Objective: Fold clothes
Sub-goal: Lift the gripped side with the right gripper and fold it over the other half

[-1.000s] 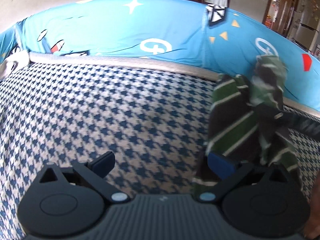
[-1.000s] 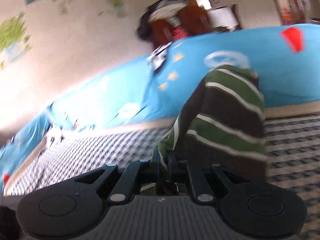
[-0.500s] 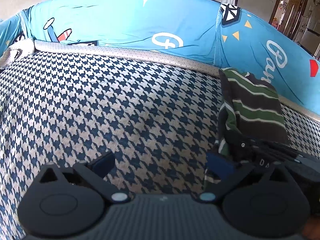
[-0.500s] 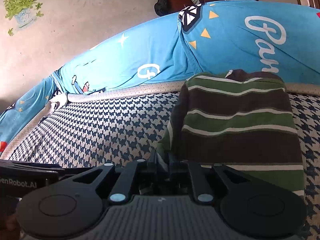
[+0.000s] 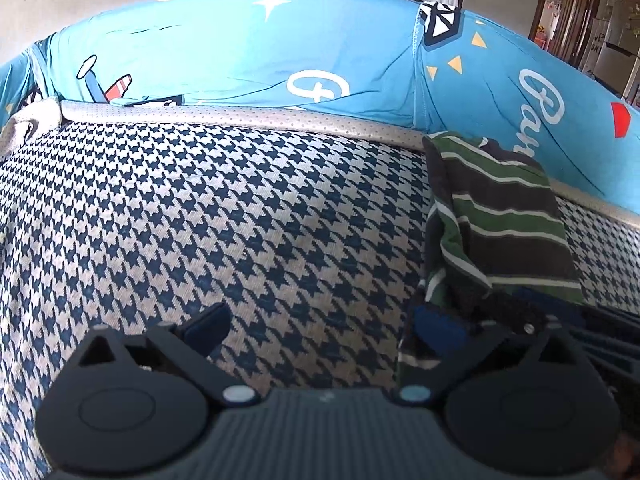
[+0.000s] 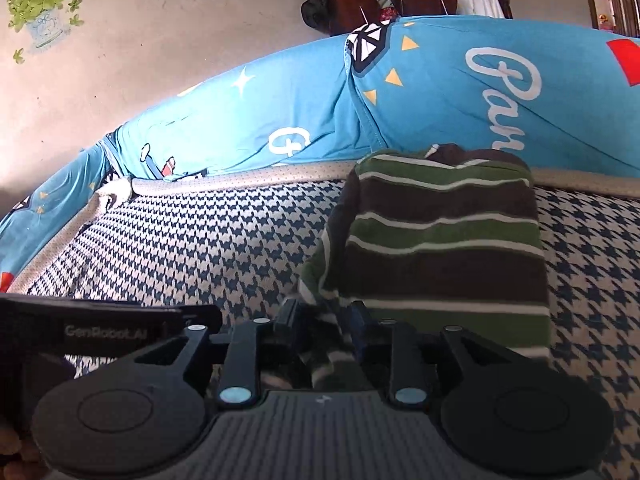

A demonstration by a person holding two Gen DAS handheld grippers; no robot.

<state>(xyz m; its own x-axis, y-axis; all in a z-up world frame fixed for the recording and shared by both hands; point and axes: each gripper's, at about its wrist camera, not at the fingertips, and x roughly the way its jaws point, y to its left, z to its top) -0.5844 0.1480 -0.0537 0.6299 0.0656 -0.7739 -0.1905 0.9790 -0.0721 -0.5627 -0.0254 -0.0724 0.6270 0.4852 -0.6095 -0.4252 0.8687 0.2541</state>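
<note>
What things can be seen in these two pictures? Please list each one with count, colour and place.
shirt: one, green and brown with white stripes, folded, on the seat near the backrest
seat: one, navy and white houndstooth, under the shirt
backrest: one, blue with cartoon prints, behind the seat
chairs: brown, beyond the backrest, count unclear
wall picture: one, green plant in a pot, upper left
left gripper: one, black, open, over the seat beside the shirt
right gripper: one, black, jaws opening, shirt edge between them
</note>
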